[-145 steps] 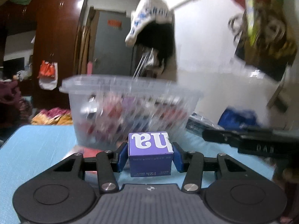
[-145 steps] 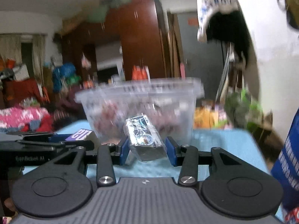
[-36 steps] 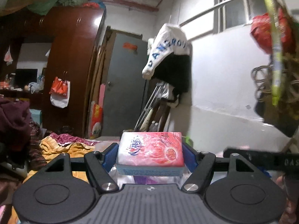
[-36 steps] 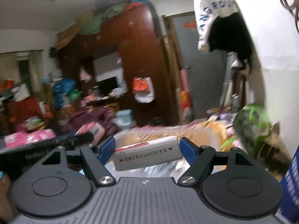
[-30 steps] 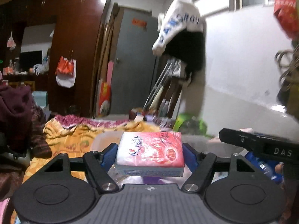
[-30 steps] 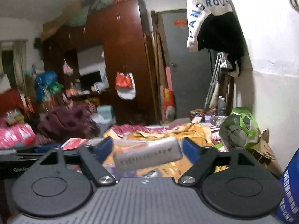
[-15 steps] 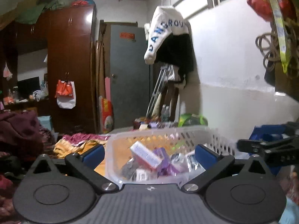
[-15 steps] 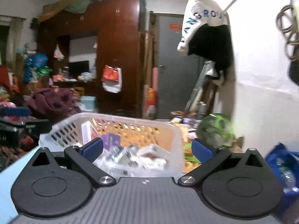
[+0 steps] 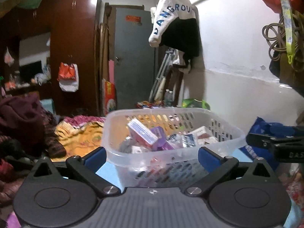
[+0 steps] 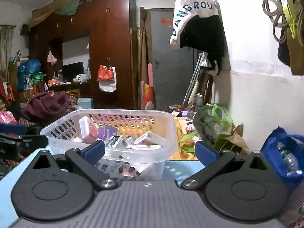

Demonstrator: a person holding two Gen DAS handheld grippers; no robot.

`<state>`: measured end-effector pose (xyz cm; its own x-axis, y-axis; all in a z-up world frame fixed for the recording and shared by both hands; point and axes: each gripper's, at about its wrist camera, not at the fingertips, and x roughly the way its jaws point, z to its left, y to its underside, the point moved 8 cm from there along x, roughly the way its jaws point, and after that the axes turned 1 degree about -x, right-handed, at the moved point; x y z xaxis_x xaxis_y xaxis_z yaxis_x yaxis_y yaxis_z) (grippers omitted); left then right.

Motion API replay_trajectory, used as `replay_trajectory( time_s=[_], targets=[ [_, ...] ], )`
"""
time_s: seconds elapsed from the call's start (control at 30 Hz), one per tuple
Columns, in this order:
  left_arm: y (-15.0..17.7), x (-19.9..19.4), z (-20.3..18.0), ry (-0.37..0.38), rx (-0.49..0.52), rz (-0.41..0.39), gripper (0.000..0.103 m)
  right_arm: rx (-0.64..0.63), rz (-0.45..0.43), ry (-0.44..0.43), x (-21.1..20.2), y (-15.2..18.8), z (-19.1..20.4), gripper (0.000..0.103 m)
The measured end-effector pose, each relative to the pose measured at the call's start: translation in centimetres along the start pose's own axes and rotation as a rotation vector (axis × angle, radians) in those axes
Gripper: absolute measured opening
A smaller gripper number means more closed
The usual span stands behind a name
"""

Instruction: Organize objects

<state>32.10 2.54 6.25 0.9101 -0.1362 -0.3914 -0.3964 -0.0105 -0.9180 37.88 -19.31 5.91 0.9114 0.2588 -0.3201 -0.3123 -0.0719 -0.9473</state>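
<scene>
Both of my tongs are empty with the jaws spread wide: the left tongs [image 9: 151, 154] and the right tongs [image 10: 150, 150] each point at the clear plastic basket [image 9: 224, 125], which stands on the light blue bench [image 10: 182, 166] directly ahead of me. The basket holds a loose heap of small packets and boxes, among them a pink tissue pack [image 9: 142, 132] propped on edge, a purple box [image 10: 107, 132] and a white carton [image 10: 150, 137]. I judge all of these light. The tissue pack is soft and film-wrapped, so it will compress and may slip; I would take it across its narrow faces with moderate closure. The purple box and the carton are stiff card with flat parallel sides, which gives the pads a secure seat, but excess force would dent them. The basket wall is thin, perforated and flexible; if it must be moved, I would pinch the thickened rim near a corner, where it bends least. The contents lie stacked, so pulling a lower item may shift those above it.
</scene>
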Motion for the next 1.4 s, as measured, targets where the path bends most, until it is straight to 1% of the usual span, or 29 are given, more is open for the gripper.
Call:
replay_trajectory(
  time_s=[0.1, 0.13, 0.27, 0.5, 0.67, 1.0, 1.4],
  targets=[
    [0.5, 0.3, -0.7, 0.056, -0.025, 0.029, 0.103, 0.002, -0.002, -0.011, -0.3, 0.1, 0.0, 0.103],
    [0.7, 0.4, -0.8, 0.061, -0.027, 0.034, 0.103, 0.0, -0.005, -0.007, -0.5, 0.1, 0.0, 0.103],
    [1.2, 0.4, -1.3, 0.019, 0.005, 0.022, 0.103, -0.01, -0.008, 0.004, -0.7, 0.4, 0.0, 0.103],
    [1.1, 0.0, -1.9, 0.003, 0.015, 0.01, 0.103, 0.012, -0.014, 0.002, -0.9, 0.5, -0.3, 0.103],
    [1.2, 0.1, -2.1, 0.017, 0.007, 0.023, 0.103, 0.002, -0.011, 0.013, -1.0, 0.8, -0.3, 0.103],
    [1.1, 0.0, -2.2, 0.001, 0.003, 0.02, 0.103, -0.018, -0.006, 0.013, -1.0, 1.3, 0.0, 0.103],
    [1.4, 0.1, -2.0, -0.009, -0.005, 0.025, 0.103, -0.01, 0.003, 0.019, -0.9, 1.5, -0.3, 0.103]
  ],
)
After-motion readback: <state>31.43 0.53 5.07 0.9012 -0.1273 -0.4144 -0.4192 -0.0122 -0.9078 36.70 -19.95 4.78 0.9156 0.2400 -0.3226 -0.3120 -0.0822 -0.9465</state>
